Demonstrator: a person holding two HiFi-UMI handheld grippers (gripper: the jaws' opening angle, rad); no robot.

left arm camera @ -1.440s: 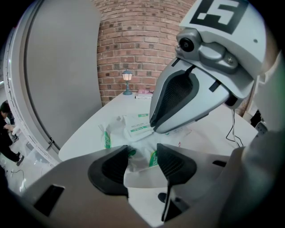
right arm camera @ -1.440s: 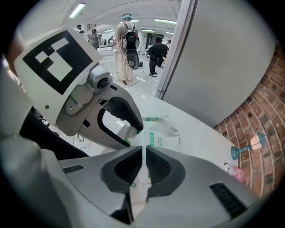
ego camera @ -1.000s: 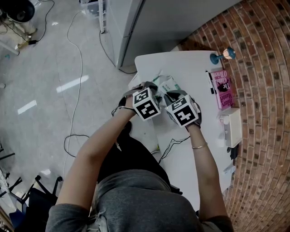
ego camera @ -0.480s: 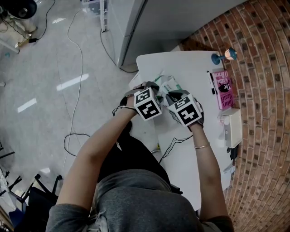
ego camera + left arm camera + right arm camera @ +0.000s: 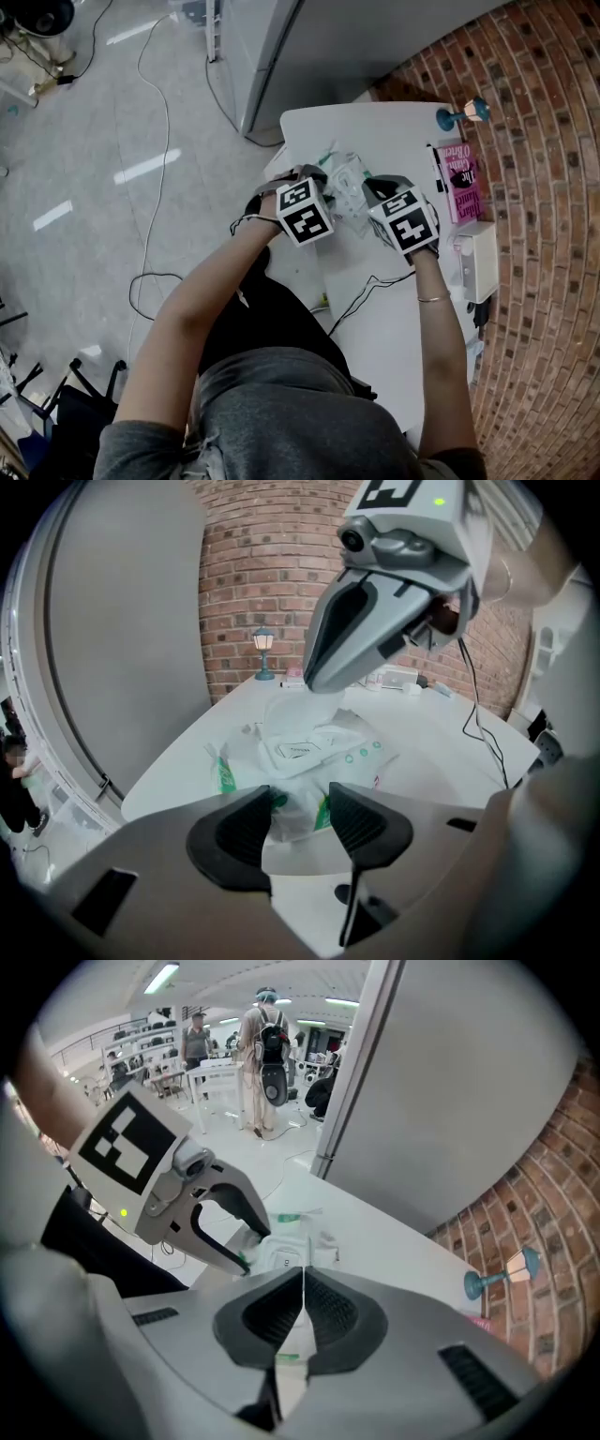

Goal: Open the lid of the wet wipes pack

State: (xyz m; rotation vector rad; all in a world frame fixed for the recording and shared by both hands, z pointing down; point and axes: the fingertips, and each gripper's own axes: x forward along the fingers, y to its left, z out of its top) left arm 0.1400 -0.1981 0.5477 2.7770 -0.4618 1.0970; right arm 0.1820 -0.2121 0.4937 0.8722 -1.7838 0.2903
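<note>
2 tongs point(image 5: 298, 822) point(image 5: 303, 1312), 1 wet wipes pack point(image 5: 323, 752), 1 lid point(image 5: 289, 714), 1 book point(image 5: 459, 183), 1 lamp point(image 5: 461, 114).

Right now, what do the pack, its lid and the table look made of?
Pack: soft plastic film, likely; it crumples and carries green print. Lid: thin translucent plastic flap, it seems; the background shows faintly through. Table: smooth white top, laminate or plastic; can't tell which.

Left gripper view: near end of wet wipes pack point(image 5: 314, 752) lost behind left tool point(image 5: 298, 819) pads. Right gripper view: right tool point(image 5: 303, 1309) blocks most of pack; pinched lid point(image 5: 286, 714) edge-on, barely visible. Head view: I can't read book point(image 5: 461, 183) title fully.
</note>
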